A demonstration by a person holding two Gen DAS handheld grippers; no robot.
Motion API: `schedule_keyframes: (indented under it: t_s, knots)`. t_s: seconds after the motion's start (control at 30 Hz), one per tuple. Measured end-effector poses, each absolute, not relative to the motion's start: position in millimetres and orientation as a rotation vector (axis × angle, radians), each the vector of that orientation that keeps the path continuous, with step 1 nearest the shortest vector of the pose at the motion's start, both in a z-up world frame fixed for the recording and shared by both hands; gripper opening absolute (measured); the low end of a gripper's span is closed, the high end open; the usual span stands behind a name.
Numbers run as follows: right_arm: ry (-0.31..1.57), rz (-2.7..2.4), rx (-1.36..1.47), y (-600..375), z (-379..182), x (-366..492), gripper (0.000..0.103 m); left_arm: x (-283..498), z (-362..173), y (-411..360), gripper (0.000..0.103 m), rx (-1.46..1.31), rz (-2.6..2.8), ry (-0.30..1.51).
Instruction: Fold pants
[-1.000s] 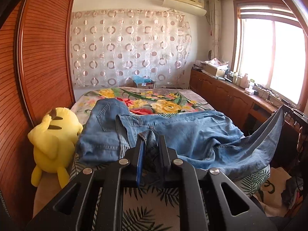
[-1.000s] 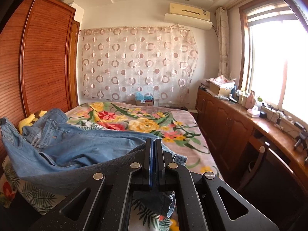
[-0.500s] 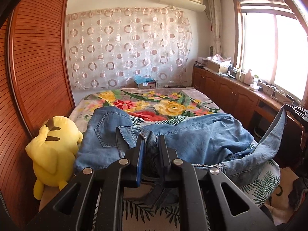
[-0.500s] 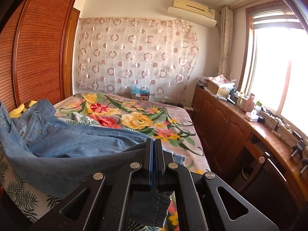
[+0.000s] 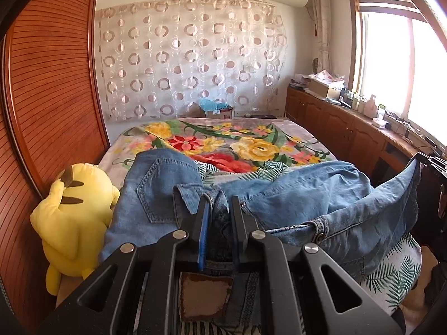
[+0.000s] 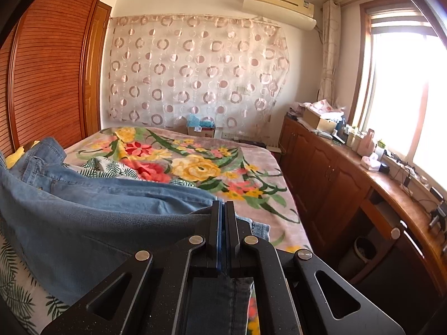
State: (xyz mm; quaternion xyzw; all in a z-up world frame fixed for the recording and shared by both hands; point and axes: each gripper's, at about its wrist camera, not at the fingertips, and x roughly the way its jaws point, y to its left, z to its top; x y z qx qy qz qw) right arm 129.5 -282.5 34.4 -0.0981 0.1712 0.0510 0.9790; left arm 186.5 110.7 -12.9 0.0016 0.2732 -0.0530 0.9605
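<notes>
Step in hand: both claws hold the jeans [image 5: 293,192] by one edge, drawing them toward the near edge of the bed [image 5: 251,150]; judged to be the spread-out before the 1st fold.
Left claw [image 5: 218,203]: clamped on a thick bunch of denim at the waistband end; the brown leather patch [image 5: 206,296] lies just below the grip, between the claw's arms.
Right claw [image 6: 223,209]: fingers together on a thin edge of denim, which hangs down below it; in the left view the same claw [image 5: 427,164] shows at far right, cloth stretched up to it.
Where the jeans are: across the near half of the bed, on the leaf-print sheet [image 5: 396,268]; the far part still rumpled, the held edge raised off the bed.
How to do it well: keep both claws level and well apart so the edge stays taut; pull evenly, else the cloth skews; lower only once the rumples flatten.
Risk: the thin right-hand grip may slip under tension.
Materials: light-blue washed denim, heavy, orange-tan stitching, patch pocket [image 5: 156,192] with a pointed base, metal rivets.
Bedding: plush floral blanket [image 6: 195,167], soft, high friction likely.
Nearby: yellow plush toy [image 5: 72,212], rounded, touching the jeans' left side.
</notes>
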Motion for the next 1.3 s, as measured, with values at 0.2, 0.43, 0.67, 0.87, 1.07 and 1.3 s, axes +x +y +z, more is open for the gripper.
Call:
schedule_keyframes:
  t_s: [0.2, 0.43, 0.67, 0.87, 1.07, 1.3]
  knots:
    - [0.335, 0.099, -0.211, -280, 41, 156, 0.001, 217, -6, 110, 0.015, 0.02, -0.103, 0.549]
    - [0.339, 0.097, -0.245, -274, 30, 184, 0.001, 247, -9, 115, 0.015, 0.023, -0.09, 0.564]
    - [0.349, 0.098, -0.226, -271, 27, 212, 0.001, 272, -14, 116, 0.015, 0.029, -0.081, 0.581]
    - [0.351, 0.091, -0.233, -262, 25, 235, 0.001, 297, -13, 117, 0.008, 0.048, -0.043, 0.57]
    - [0.42, 0.092, -0.315, -243, 1, 273, 0.001, 323, -36, 120, 0.007, 0.044, -0.064, 0.647]
    - [0.546, 0.084, -0.353, -237, -37, 315, 0.001, 324, -62, 135, 0.015, 0.0, -0.044, 0.744]
